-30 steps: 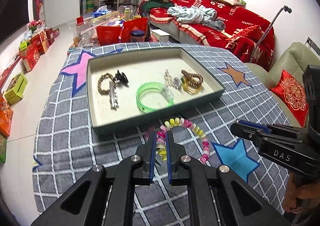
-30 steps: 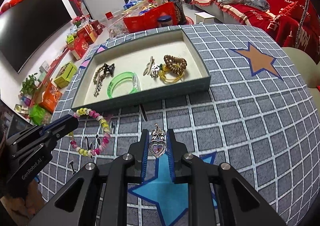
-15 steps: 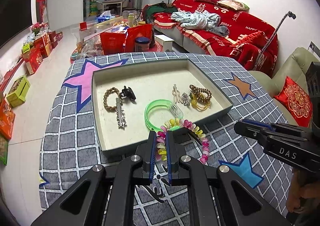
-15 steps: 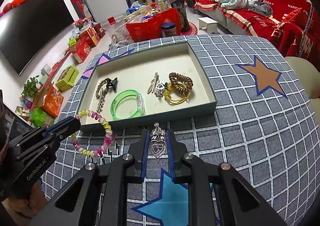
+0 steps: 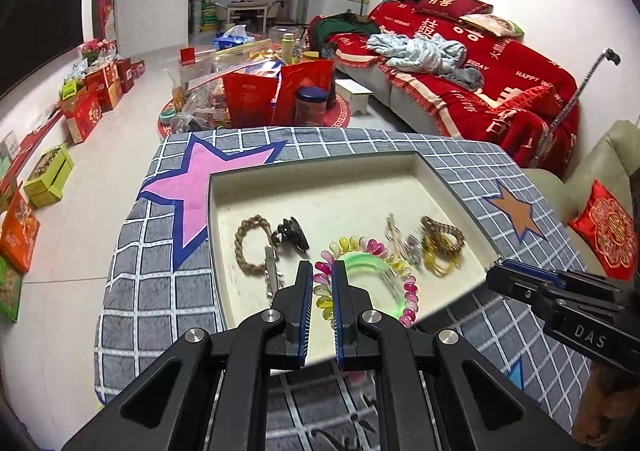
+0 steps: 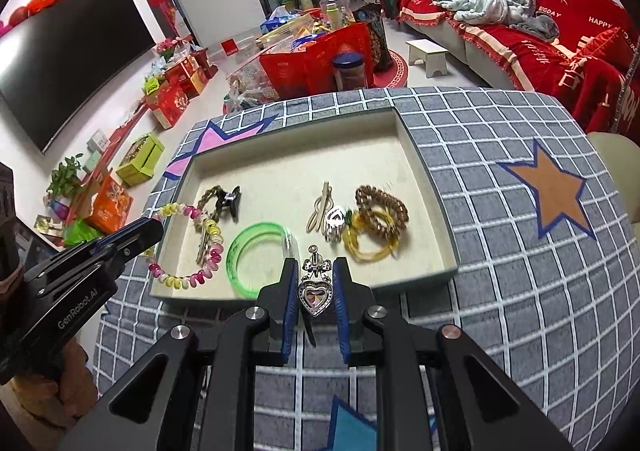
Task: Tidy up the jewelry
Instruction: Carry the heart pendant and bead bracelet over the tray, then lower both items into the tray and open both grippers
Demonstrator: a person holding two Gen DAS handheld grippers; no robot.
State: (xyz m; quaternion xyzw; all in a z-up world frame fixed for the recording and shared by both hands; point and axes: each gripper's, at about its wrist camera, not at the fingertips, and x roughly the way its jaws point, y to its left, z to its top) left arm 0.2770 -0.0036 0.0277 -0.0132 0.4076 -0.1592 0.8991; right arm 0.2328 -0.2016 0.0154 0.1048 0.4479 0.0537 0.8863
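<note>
The bead bracelet [image 5: 370, 275] is hanging from the left gripper [image 5: 322, 283], whose jaws are pinching one side of the loop, and it is dangling over the near part of the tray [image 5: 320, 175]. The heart pendant [image 6: 317, 293] is sitting between the narrow jaws of the right gripper [image 6: 316, 283], held over the near rim of the tray.

The bracelet is being gripped at only a few beads, so I judge it could slip or swing; if it is let go too near, it could be landing on the rim or on the cloth [image 6: 500, 251]. It could also be dropping on the green bangle [image 6: 256, 257] and tangling there. The pendant is small and smooth, so it may be twisting out of the pads.

The tray is holding a braided band [image 5: 250, 247] and a black clip [image 5: 290, 235] on the left, the bangle in the middle, and a metal clip [image 6: 320, 207] and coil hair ties [image 6: 380, 219] on the right.
</note>
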